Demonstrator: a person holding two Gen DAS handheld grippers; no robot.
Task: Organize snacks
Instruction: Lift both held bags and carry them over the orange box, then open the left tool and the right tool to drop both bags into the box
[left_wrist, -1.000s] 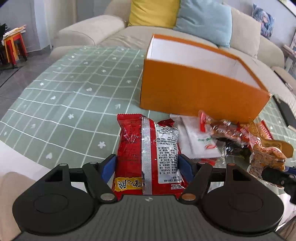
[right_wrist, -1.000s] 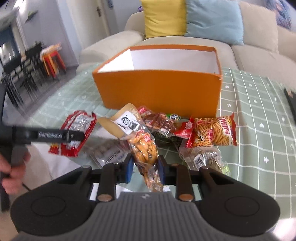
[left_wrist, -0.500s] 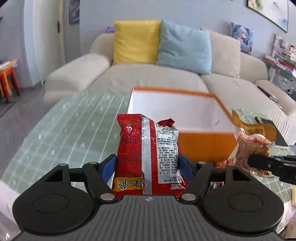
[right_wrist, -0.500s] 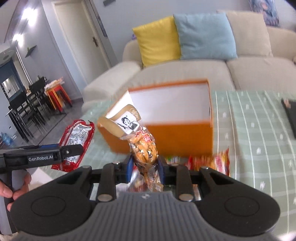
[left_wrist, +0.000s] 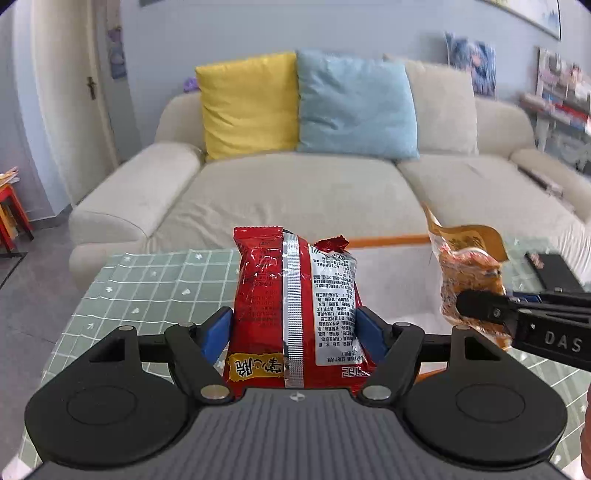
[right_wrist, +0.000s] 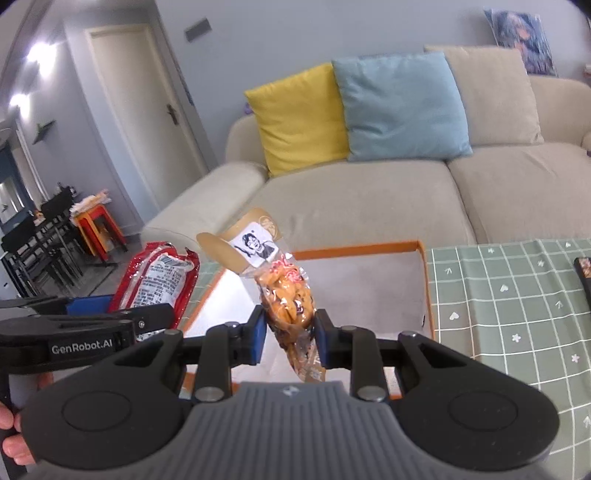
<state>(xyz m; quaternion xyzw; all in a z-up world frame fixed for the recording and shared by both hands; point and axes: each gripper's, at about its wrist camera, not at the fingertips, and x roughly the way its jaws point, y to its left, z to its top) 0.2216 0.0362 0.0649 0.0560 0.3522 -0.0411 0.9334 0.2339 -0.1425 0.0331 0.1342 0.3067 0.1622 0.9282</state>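
My left gripper (left_wrist: 293, 328) is shut on a red snack packet (left_wrist: 295, 306) with a silver seam, held upright above the table. My right gripper (right_wrist: 289, 332) is shut on a clear bag of orange-brown snacks (right_wrist: 286, 299) with a tan top. Both packets hang over the open orange box (right_wrist: 421, 254), whose white inside (right_wrist: 362, 291) lies just beyond the right gripper. In the left wrist view the right gripper's bag (left_wrist: 467, 273) is at the right; in the right wrist view the left gripper's red packet (right_wrist: 159, 277) is at the left. The other snacks are hidden.
The green checked tablecloth (right_wrist: 517, 306) spreads around the box. A black flat object (left_wrist: 554, 273) lies at the table's right side. A beige sofa (left_wrist: 295, 192) with yellow and blue cushions stands behind the table. A red stool (right_wrist: 98, 229) and dark chairs are far left.
Both grippers have risen with their packets and moved forward over the orange box. The pile of loose snacks on the table has dropped out of view.
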